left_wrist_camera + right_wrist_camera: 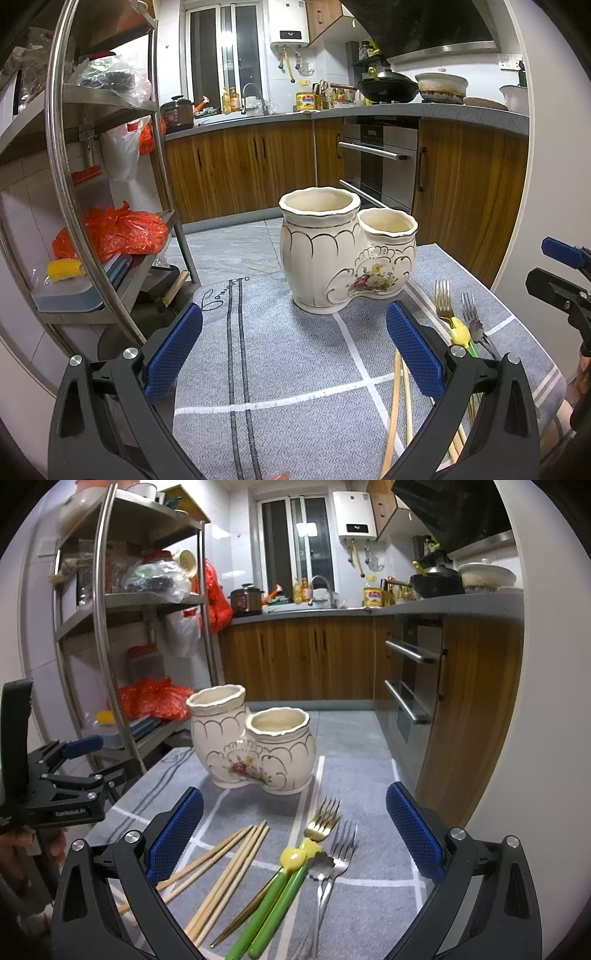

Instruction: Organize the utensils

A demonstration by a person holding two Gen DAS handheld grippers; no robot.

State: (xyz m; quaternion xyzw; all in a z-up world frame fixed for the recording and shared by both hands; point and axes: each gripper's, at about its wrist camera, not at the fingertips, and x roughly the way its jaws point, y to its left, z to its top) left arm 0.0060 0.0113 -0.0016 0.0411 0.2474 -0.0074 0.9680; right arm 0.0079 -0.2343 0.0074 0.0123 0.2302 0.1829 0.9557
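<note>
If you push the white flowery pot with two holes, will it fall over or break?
The pot would probably slide, not tip: its base looks wide and flat on the grey cloth. It looks like glazed ceramic, so likely heavy, slippery and breakable if knocked off. Both cups look empty, so nothing adds weight up high.

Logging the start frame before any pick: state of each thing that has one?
left gripper: open, holding nothing
right gripper: open, holding nothing
ceramic holder: upright, both cups look empty
chopsticks: loose on the mat, fanned out
gold fork: flat on the mat
steel forks: flat on the mat
green-handled utensils: flat on the mat, side by side
</note>
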